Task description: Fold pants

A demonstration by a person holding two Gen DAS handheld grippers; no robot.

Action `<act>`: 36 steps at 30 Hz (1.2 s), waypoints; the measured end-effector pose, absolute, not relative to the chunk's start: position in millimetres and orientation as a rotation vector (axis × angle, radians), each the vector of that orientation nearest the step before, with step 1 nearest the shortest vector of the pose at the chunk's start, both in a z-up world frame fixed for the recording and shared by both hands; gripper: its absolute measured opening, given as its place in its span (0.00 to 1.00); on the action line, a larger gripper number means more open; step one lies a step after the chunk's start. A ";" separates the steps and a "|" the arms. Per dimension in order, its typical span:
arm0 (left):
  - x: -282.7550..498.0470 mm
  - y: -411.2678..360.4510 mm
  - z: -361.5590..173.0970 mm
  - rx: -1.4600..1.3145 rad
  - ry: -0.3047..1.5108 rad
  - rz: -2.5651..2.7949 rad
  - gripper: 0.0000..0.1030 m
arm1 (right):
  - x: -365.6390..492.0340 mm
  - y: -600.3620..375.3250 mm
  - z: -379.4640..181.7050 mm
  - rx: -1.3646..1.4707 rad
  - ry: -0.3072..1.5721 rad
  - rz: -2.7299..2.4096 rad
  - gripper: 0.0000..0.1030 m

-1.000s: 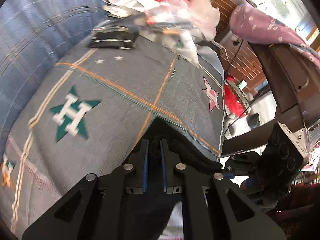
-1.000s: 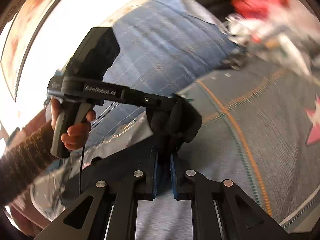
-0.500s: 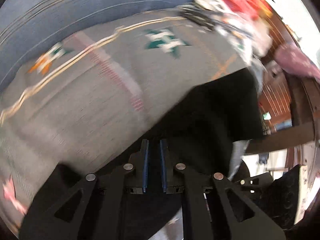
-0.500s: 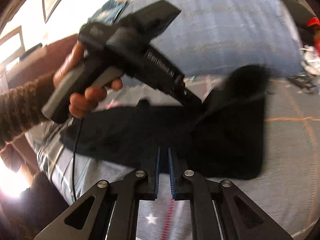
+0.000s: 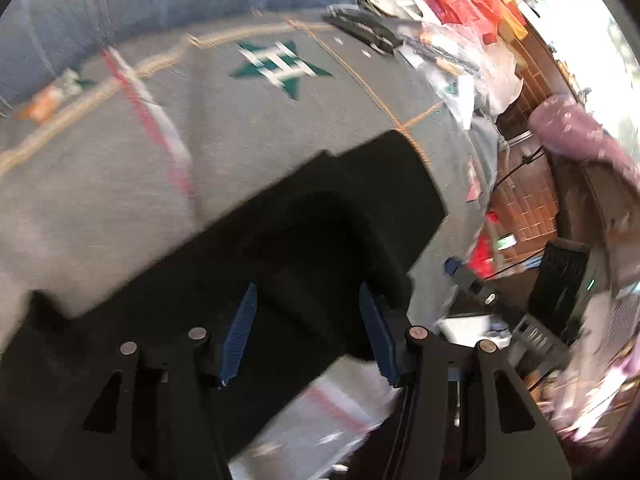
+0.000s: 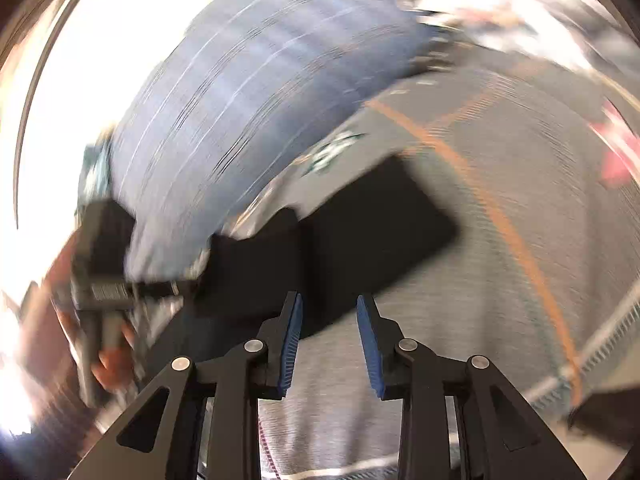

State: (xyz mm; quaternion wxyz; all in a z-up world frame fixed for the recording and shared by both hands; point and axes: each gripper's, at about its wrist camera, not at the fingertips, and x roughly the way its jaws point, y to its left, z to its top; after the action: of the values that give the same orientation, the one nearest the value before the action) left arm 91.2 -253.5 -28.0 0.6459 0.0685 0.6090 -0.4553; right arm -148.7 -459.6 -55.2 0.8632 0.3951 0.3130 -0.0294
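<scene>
Lying across the grey bedspread (image 5: 248,152) with its green star (image 5: 282,66) and orange lines, the black pants (image 5: 320,216) are spread in a folded slab, one squared end pointing toward the clutter of bags (image 5: 448,20) at the far side. Over them the left gripper (image 5: 306,312) has its blue pads (image 5: 240,332) parting, dark cloth showing in the gap but neither pad pressing on it. Further right, the right gripper (image 6: 328,320) is opening too, its jaws narrow, hovering at the near edge of the pants (image 6: 360,232) with nothing pinched. A hand (image 6: 108,356) grips the other tool's handle, blurred.
</scene>
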 end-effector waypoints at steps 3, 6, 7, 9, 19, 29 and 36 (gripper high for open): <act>92.3 -293.5 -16.8 0.011 1.435 -1.083 0.50 | -161.8 -467.0 -63.1 0.836 0.645 -0.105 0.35; 83.4 -341.5 9.6 0.082 1.364 -1.123 0.50 | -163.4 -465.4 -69.6 0.835 0.655 -0.122 0.35; 78.4 -353.6 19.8 0.143 1.322 -1.137 0.50 | -164.1 -465.2 -71.2 0.847 0.652 -0.116 0.35; 74.5 -363.9 29.1 0.229 1.273 -1.160 0.51 | -167.0 -470.9 -73.3 0.872 0.639 -0.108 0.38; 117.2 -393.8 -22.2 0.470 1.391 -1.069 0.51 | -147.6 -499.3 -88.9 1.007 0.544 -0.117 0.51; 121.4 -426.6 -40.4 0.456 1.498 -1.240 0.79 | -130.8 -498.9 -90.8 0.986 0.492 -0.050 0.48; 91.8 -437.9 -36.2 0.610 1.397 -1.309 0.56 | -129.1 -496.1 -90.3 0.941 0.488 -0.033 0.38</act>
State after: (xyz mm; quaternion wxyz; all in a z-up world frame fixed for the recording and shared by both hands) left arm 91.8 -437.9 -36.2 0.5364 0.2562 0.5868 -0.5498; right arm -129.1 -496.1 -90.3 0.8627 0.4488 0.2326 -0.0157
